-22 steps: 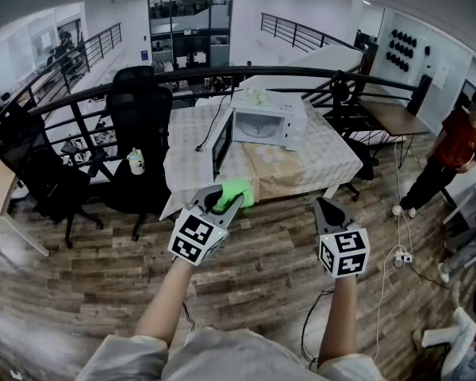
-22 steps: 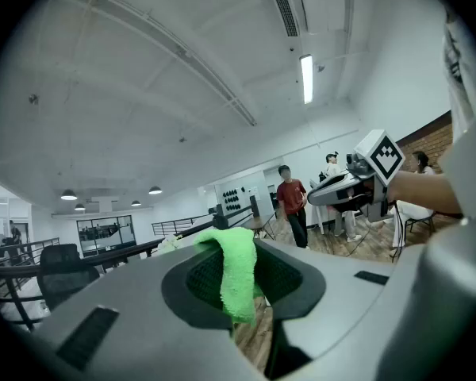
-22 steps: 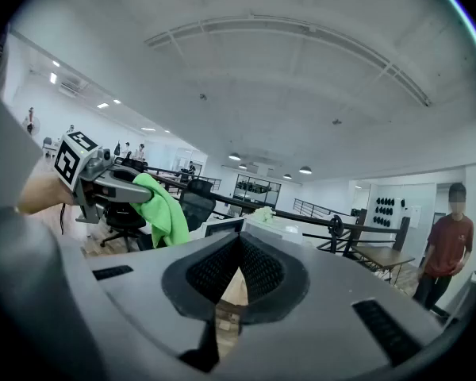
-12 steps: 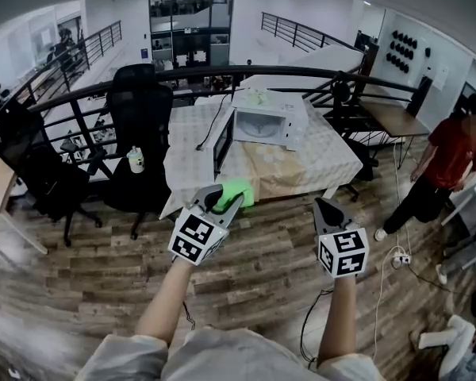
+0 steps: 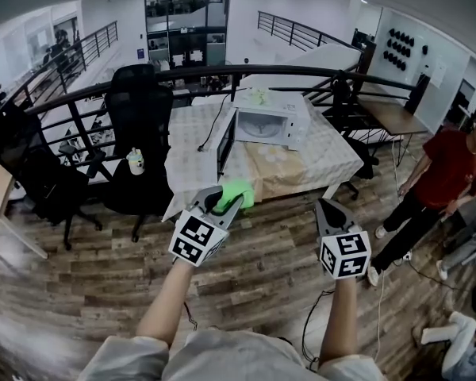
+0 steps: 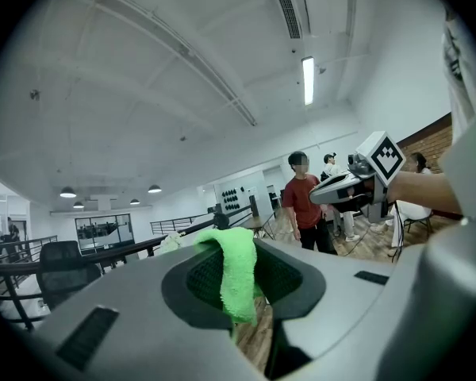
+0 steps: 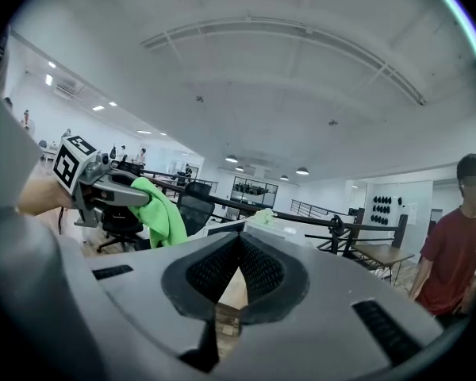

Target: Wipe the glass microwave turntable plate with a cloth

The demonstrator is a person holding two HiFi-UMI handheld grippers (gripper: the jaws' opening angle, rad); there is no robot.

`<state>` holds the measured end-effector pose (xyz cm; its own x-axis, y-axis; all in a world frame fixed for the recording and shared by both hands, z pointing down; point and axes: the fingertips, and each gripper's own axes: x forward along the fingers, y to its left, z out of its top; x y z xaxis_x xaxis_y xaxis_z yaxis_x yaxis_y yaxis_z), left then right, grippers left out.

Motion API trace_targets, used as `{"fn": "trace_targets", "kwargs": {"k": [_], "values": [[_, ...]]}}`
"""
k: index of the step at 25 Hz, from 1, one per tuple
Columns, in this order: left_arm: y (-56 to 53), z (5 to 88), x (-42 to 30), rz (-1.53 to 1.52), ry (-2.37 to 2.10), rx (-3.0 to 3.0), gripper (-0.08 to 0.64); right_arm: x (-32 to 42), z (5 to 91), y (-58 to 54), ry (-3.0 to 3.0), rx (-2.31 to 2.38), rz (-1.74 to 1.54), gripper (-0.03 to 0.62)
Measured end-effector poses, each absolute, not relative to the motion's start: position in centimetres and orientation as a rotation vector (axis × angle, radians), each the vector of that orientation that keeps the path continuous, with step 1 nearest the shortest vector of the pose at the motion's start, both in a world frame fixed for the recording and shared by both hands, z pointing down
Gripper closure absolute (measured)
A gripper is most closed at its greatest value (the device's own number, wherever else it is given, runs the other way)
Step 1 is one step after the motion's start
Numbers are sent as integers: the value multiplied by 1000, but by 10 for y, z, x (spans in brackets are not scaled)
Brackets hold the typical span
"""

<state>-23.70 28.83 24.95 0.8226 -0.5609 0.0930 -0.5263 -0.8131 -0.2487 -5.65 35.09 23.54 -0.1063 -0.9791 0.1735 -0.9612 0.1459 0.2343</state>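
Note:
My left gripper (image 5: 224,199) is shut on a bright green cloth (image 5: 236,190), held over the wooden floor in front of the table. The cloth (image 6: 236,280) hangs from between its jaws in the left gripper view (image 6: 239,248). My right gripper (image 5: 325,207) is at the same height to the right, shut with nothing in it (image 7: 238,240). It sees the left gripper (image 7: 131,197) and the cloth (image 7: 163,213) at its left. A white microwave (image 5: 268,125) stands on the table (image 5: 337,161) with its door (image 5: 222,143) open. A pale round shape (image 5: 273,155) lies in front of it, too small to identify.
A person in a red shirt (image 5: 443,173) walks at the right, near cables (image 5: 381,292) on the floor. Black office chairs (image 5: 140,105) (image 5: 33,169) stand left of the table, one bearing a small cup (image 5: 136,162). A dark railing (image 5: 301,74) runs behind.
Both grippers stay where they were, the cloth still held. The person in the red shirt has walked closer along the right side.

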Motion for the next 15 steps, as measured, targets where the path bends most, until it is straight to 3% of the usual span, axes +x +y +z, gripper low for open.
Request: {"fn": "trace_targets", "kwargs": {"k": [15], "values": [[249, 267, -245, -266, 754, -2825, 471, -63, 251, 315, -2091, 1985, -32, 580]]}}
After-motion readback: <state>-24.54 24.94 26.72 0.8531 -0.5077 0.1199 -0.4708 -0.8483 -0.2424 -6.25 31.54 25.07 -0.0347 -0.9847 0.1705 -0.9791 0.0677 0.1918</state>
